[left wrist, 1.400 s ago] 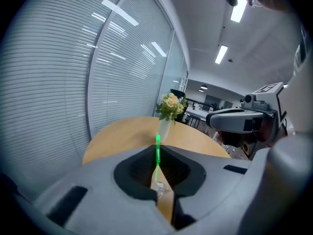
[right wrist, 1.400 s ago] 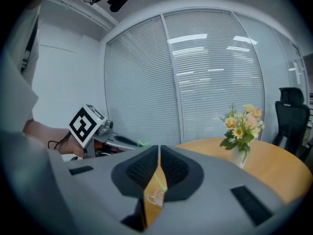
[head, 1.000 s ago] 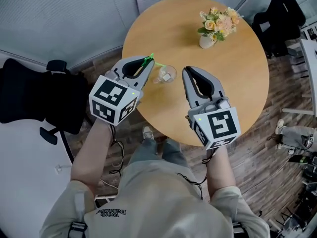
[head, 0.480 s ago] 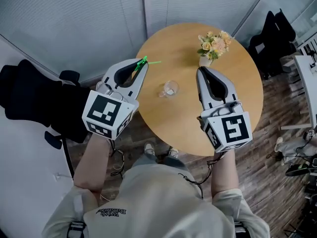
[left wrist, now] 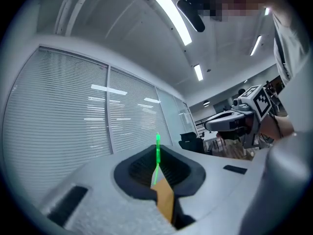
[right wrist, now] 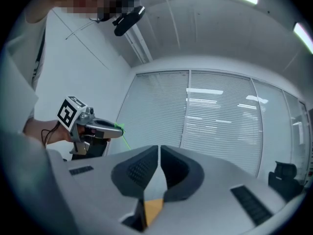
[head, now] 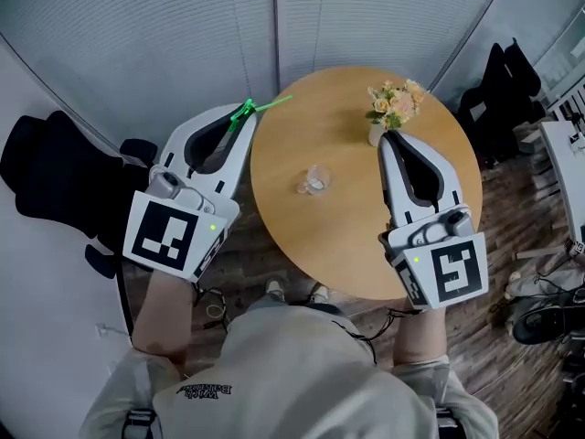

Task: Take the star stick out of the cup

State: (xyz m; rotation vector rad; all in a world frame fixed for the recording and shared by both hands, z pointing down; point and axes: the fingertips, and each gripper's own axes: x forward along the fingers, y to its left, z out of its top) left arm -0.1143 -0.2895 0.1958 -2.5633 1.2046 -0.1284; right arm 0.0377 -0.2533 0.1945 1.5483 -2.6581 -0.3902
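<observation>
Above the round table's (head: 366, 236) left edge, the left gripper (head: 245, 110) pinched the green star stick (head: 267, 106), well apart from the glass cup (head: 315, 179); the right gripper (head: 388, 138) hovered pressed together, empty.

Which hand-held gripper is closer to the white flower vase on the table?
Right. The right hand-held gripper has its tips beside the white vase of yellow and pink flowers; the left hand-held gripper is across the round wooden table, at its left edge.

cup (head: 315, 179) on table (head: 352, 240), flowers (head: 395, 106) behind it
</observation>
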